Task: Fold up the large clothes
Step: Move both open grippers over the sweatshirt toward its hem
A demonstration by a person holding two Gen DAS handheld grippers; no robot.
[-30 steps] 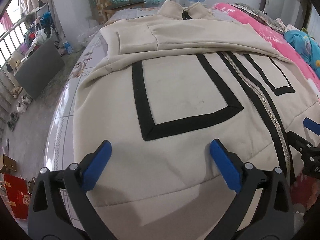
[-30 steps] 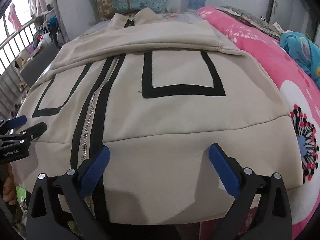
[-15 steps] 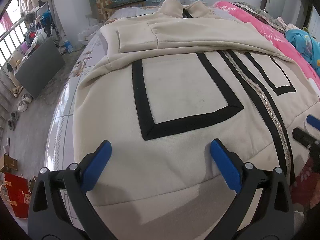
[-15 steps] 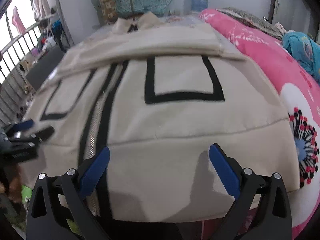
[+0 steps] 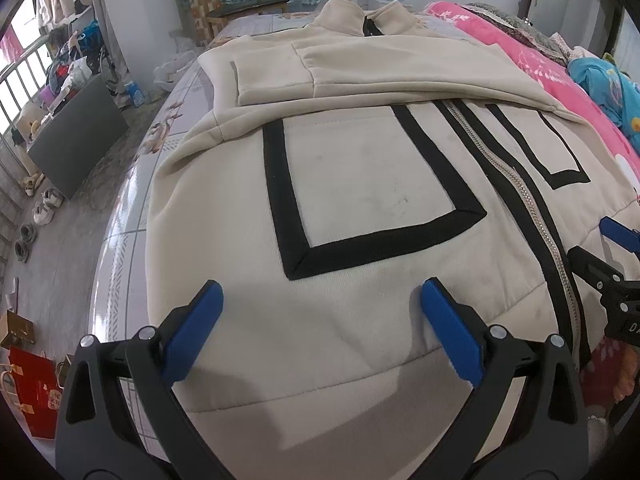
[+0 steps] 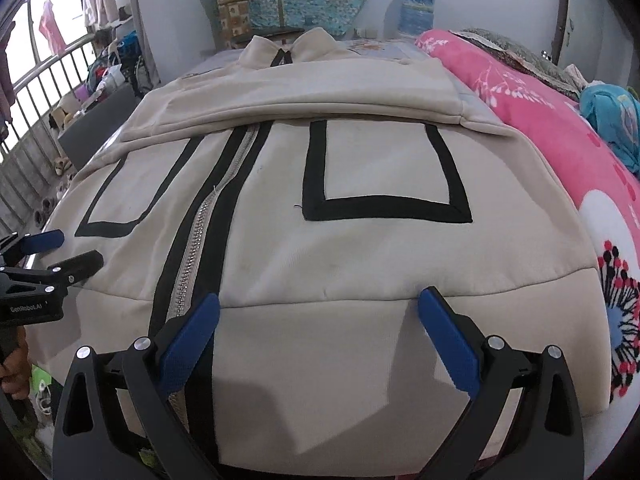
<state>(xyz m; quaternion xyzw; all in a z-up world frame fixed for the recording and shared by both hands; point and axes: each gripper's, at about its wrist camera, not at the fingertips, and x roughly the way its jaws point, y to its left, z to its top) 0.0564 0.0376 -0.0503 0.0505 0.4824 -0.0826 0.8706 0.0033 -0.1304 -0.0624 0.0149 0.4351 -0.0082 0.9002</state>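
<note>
I have the large cream fleece zip jacket with black rectangular pocket outlines lying front-up on the bed, filling the middle of both frames, collar toward the top centre. Both sleeves are already laid across the chest in a band in the upper half of each frame, so I judge the first folds done. What is left, as I read it, is bringing the hem up toward the collar and perhaps halving the bundle again.

My left hand-held gripper hangs over the hem at the bottom of its frame, blue pads spread wide apart, holding nothing. My right hand-held gripper sits the same way at the bottom of its view, pads apart and empty, just right of the silver zipper. Neither has fabric between its pads yet.

The pink floral quilt runs along the right edge of the frame, touching the jacket's side.
</note>
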